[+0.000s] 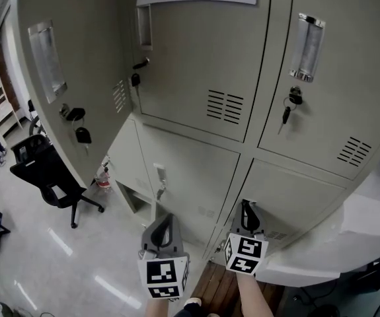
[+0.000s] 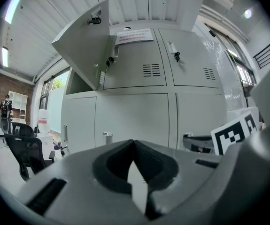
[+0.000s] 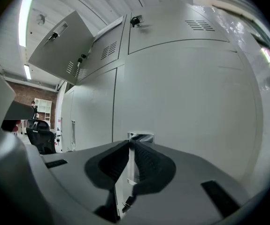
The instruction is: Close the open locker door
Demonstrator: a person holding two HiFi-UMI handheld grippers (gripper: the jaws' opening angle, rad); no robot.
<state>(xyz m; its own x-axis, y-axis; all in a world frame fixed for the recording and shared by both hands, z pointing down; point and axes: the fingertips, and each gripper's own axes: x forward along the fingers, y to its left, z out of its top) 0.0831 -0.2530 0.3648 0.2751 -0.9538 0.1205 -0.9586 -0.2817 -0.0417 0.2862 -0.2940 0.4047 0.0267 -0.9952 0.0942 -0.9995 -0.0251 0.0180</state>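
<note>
— Condition of the locker door (image 1: 77, 51)?
— Grey-beige metal, top row, far left. It stands swung wide open. It has a recessed handle (image 1: 46, 58), keys (image 1: 78, 127) hanging from the lock, and louvre vents (image 1: 119, 96) at the lower corner nearest the cabinet.

We're looking down at the left gripper (image 1: 166, 218) and the right gripper (image 1: 245, 205), both smooth grey plastic shells narrowing towards the far end. On the near end of each sits a white cube with black square markers: left cube (image 1: 163, 277), right cube (image 1: 246, 254). In the gripper views we catch black ribbed pads (image 2: 149, 158) in a rounded dark recess, with dark rectangular slots (image 3: 219, 198) in the shell.
</note>
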